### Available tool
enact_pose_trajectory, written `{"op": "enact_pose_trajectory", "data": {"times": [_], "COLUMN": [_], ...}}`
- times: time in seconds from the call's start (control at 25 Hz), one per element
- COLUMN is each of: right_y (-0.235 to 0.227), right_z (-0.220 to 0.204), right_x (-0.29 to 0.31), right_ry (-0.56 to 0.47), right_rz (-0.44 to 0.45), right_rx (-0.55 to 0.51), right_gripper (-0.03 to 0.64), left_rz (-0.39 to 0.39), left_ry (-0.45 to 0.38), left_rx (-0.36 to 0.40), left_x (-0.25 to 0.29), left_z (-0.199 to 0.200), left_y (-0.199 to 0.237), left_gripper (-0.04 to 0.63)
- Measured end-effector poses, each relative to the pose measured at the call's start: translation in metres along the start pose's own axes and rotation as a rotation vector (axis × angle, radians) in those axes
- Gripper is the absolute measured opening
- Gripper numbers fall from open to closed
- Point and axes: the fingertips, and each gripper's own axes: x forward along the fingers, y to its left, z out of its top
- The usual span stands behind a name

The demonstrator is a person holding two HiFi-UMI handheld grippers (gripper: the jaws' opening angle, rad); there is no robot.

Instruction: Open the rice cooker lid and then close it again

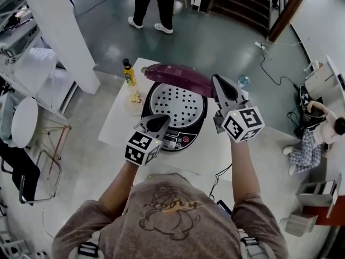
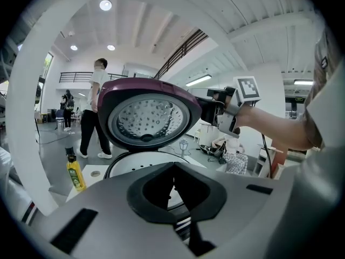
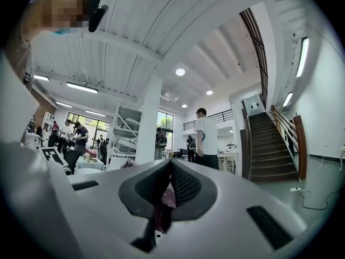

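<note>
Purple lid (image 1: 178, 73) stands open at the far side of the cooker (image 1: 200, 124), with its perforated underside (image 2: 145, 117) tilted toward the left gripper (image 1: 158, 122). The lid's right rim lies against the tips of the right gripper (image 1: 218, 82). That gripper's fingers are clenched together, and a sliver of purple (image 3: 161, 204) shows through the slit just behind their tips. No view shows whether the rim is pinched or only touched. Right of those fingers the white table (image 1: 116, 124) ends close by and open floor follows. Ahead of them there is free air over the table's far edge.

The left gripper's fingers (image 2: 171, 172) are also pressed shut and hold nothing. They hover just above the cooker's front rim and control panel, with the open pot directly ahead and the lid beyond that. To their left a strip of bare table runs to a yellow bottle (image 1: 129, 73), which stands near the far-left corner, well apart from both grippers. A person (image 1: 153, 4) stands on the floor beyond the table.
</note>
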Motion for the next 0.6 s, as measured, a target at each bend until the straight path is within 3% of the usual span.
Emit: {"op": "enact_pose_trajectory", "data": {"times": [0.6], "right_y": [-0.053], "right_z": [0.041], "right_x": [0.035], "right_ry": [-0.096], "right_rz": [-0.01], "right_rx": [-0.063], "right_gripper": [0.003], "left_rz": [-0.018], "left_ry": [-0.036], "left_rx": [-0.011], "left_x": [0.009], "left_z": [0.019], "left_y": [0.006], "left_gripper": [0.021]}}
